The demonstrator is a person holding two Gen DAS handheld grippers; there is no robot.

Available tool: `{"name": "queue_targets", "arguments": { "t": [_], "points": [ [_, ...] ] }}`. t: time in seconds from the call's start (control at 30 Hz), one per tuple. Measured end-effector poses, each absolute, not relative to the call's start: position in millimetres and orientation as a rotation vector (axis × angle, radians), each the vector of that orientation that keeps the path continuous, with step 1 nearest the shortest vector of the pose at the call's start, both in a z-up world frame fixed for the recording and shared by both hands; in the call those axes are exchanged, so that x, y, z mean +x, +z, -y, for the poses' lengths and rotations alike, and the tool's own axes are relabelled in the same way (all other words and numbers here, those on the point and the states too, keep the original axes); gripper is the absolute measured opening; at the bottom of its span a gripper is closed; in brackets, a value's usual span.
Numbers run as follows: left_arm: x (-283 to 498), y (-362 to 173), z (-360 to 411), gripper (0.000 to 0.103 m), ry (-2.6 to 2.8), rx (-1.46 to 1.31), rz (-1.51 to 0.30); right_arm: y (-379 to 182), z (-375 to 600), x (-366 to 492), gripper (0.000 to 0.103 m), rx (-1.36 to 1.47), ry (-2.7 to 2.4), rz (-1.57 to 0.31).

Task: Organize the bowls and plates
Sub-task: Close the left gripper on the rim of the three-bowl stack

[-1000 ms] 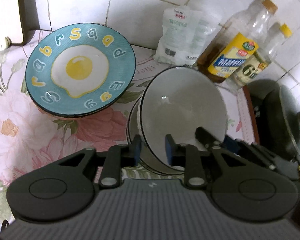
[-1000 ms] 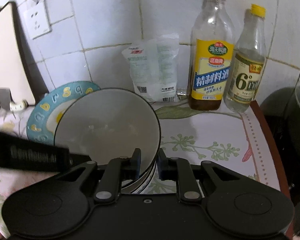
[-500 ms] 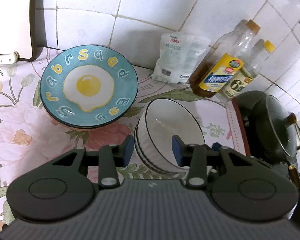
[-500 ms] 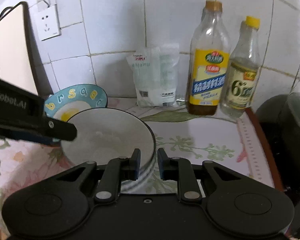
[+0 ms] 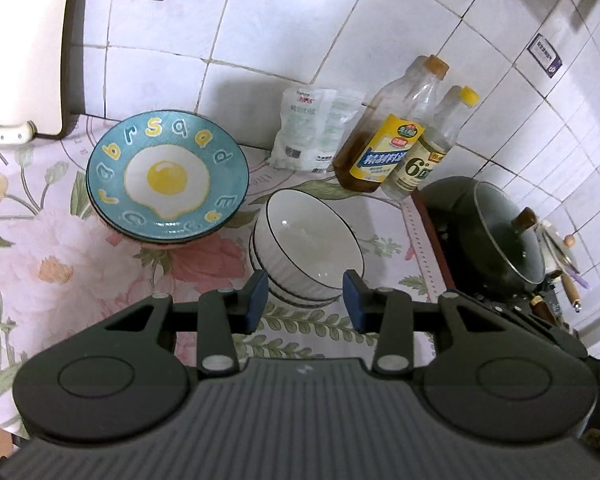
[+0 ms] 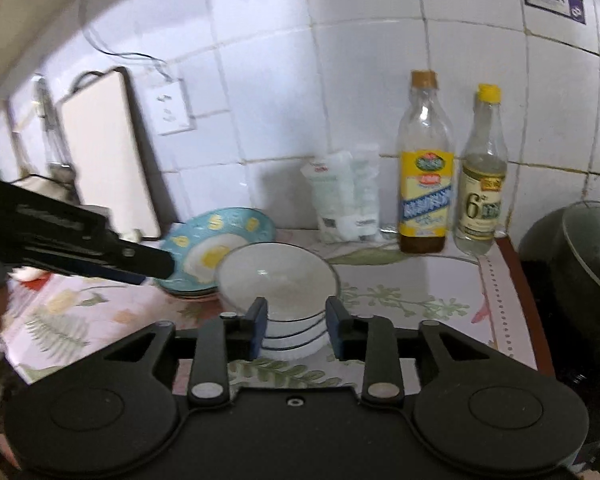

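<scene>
1. Now left gripper (image 5: 304,300) jaws apart, gripping nothing, above the near rim of the white bowl stack (image 5: 306,248).
2. Right gripper (image 6: 296,330) jaws opening, nothing pressed between them.
3. Bowl stack on the floral cloth (image 5: 40,248), just right of the stacked egg plates (image 5: 166,176).

Left wrist view was bright and sharp, with glare on the white bowl (image 5: 308,248). Right wrist view was dimmer, motion-blurred, dark-vignetted; tile wall (image 6: 340,80) lines bowed.

Left gripper (image 5: 304,300) apart and empty; right gripper (image 6: 296,322), slightly blurred, opening, seemingly empty.
</scene>
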State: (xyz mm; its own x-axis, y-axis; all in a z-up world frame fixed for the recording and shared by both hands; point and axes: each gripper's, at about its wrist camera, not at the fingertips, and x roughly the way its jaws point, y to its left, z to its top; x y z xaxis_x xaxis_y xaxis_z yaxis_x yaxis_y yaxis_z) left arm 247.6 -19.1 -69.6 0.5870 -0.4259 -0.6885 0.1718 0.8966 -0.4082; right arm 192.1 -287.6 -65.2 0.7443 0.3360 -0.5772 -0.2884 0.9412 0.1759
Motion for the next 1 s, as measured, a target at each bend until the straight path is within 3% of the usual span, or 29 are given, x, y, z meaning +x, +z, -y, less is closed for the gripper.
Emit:
{"name": "queue_targets", "arguments": {
  "t": [0.57, 0.77, 0.87, 1.0],
  "points": [
    [243.6, -114.9, 6.9, 0.039, -0.422, -0.448, -0.720, -131.6, 286.7, 187.5, 0.066, -0.084, 0.423, -0.660],
    [267.3, -137.5, 9.9, 0.041, -0.408, -0.515, -0.768, -163.0, 284.5, 205.0, 0.072, -0.087, 0.449, -0.677],
    [282.0, -152.1, 14.6, 0.051, -0.391, -0.528, -0.817, -174.8, 277.6, 216.0, 0.073, -0.118, 0.450, -0.715],
    [296.0, -170.5, 18.2, 0.051, -0.366, -0.582, -0.851, -186.2, 270.0, 229.1, 0.073, -0.121, 0.463, -0.731]
  ]
}}
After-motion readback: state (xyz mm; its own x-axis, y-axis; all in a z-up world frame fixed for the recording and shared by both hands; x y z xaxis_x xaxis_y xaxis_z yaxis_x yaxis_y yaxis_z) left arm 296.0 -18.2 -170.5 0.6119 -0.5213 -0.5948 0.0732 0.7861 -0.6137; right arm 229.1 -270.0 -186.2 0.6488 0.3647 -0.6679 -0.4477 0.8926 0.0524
